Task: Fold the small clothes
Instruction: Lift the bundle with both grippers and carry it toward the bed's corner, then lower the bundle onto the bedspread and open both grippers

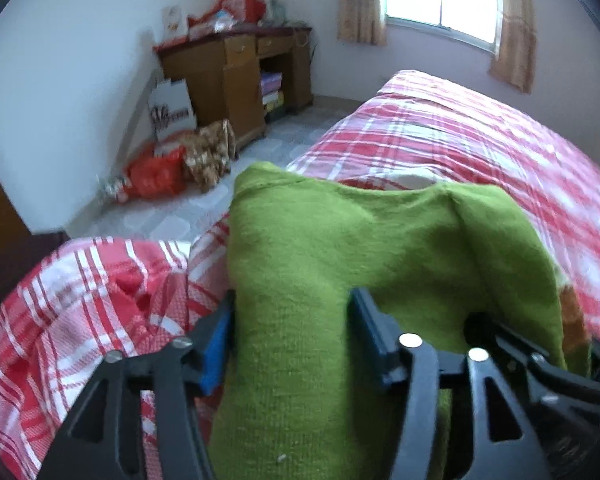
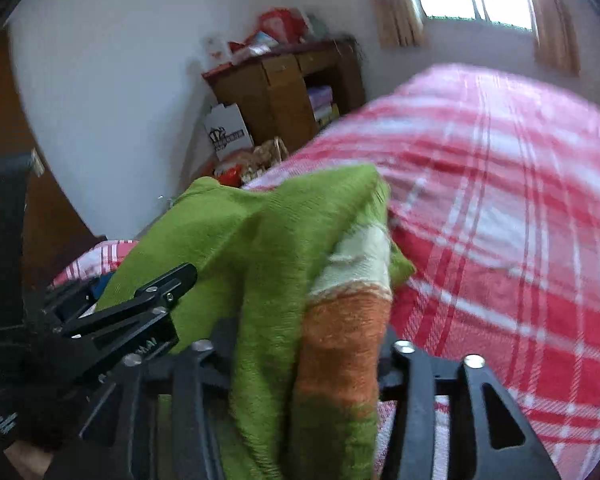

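With left gripper [image 1: 290, 332] slack around the sweater [image 1: 340, 240] and right gripper [image 2: 304, 348] wide too — pads hidden, grip unclear — lay the fold level on the bed [image 1: 460, 140] ahead, then back straight out.

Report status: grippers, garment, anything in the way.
Left gripper and right gripper both open, green knit garment between the fingers. Draped over plaid bedspread. Nothing blocking.

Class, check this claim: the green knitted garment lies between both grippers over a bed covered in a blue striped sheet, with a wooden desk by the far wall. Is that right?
Not quite. The sheet is red-and-white plaid, not blue striped, as the left wrist view shows. The rest stands: the green knitted garment lies between the left gripper and the right gripper, and a wooden desk stands by the far wall.
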